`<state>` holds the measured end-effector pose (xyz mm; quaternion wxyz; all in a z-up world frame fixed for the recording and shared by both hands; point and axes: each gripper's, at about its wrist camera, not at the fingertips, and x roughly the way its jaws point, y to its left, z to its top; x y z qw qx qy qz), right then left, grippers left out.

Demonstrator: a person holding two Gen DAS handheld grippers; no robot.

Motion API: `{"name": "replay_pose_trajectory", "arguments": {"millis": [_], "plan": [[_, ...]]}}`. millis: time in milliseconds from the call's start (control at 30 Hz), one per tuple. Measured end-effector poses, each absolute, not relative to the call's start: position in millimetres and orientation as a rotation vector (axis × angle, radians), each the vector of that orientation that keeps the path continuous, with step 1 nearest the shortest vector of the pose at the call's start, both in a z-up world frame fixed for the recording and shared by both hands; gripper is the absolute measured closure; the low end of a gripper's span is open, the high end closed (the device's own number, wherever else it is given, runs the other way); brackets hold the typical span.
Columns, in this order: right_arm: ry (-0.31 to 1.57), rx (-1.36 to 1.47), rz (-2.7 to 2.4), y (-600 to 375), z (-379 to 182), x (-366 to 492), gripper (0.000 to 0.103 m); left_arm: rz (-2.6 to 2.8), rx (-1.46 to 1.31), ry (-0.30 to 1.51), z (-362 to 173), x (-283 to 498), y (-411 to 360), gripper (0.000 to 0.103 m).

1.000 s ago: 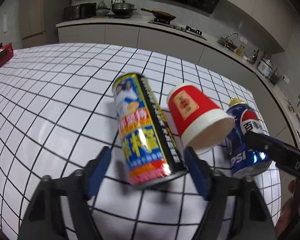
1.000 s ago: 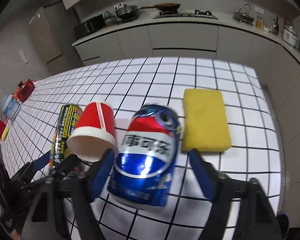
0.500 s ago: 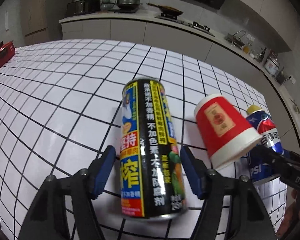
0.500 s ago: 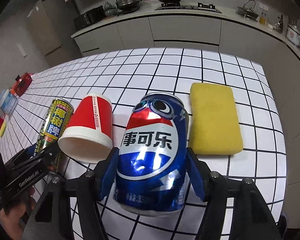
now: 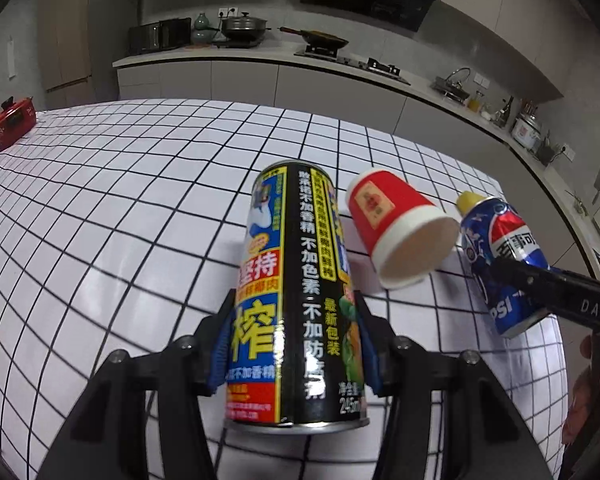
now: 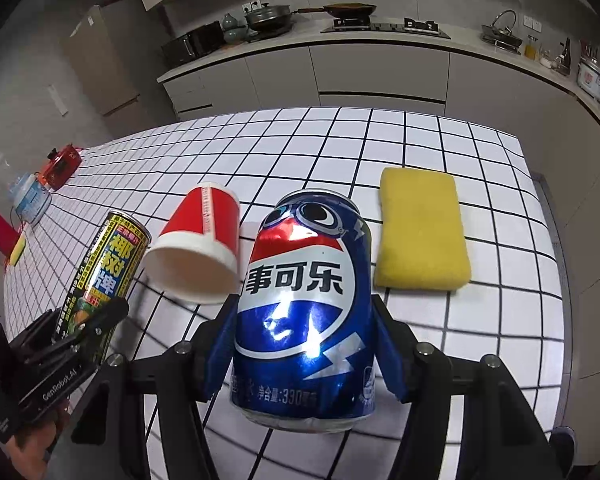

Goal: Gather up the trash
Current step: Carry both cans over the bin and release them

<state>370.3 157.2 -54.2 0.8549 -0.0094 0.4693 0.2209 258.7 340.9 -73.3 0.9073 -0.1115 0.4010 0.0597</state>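
Trash lies in a short row on the tiled counter (image 6: 440, 144): a tall black-and-yellow drink can (image 5: 296, 292) at the left, a red paper cup (image 5: 396, 228) on its side in the middle, a blue Pepsi can (image 6: 308, 308) at the right. A yellow sponge (image 6: 422, 236) sits just right of the Pepsi can.

The left gripper (image 5: 294, 340) has its blue pads (image 5: 220, 344) pressed against both sides of the tall can, low on the body — closed on it. The right gripper (image 6: 304, 344) likewise clamps the Pepsi can near its base. Whether either can is lifted clear of the tiles cannot be told.

Both cans look like thin, smooth metal, probably empty and light — slippery under the pads and easy to dent, so a moderate squeeze across the middle of the wall seems safest. The cup, loose between them with its open mouth facing near, is soft paper and would crush readily; it is best taken gently across the rim or body.
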Motion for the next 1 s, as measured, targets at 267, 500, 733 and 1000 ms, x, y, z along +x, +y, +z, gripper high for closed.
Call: {"name": "replay_pose_trajectory", "arguments": {"millis": [267, 500, 733, 1000], "plan": [[0.959, 0.005, 0.481, 131, -43, 340, 0.039, 0.114, -0.221, 0.811, -67, 230, 319, 0.049], [0.928, 0.011, 0.496, 99, -30, 316, 0.039, 0.096, -0.209, 0.797, -60, 214, 286, 0.05], [0.904, 0.024, 0.487, 47, -19, 295, 0.039, 0.069, -0.192, 0.789, -55, 204, 232, 0.049], [0.895, 0.049, 0.448, -39, -15, 271, 0.039, 0.021, -0.167, 0.785, -50, 194, 160, 0.049]]}}
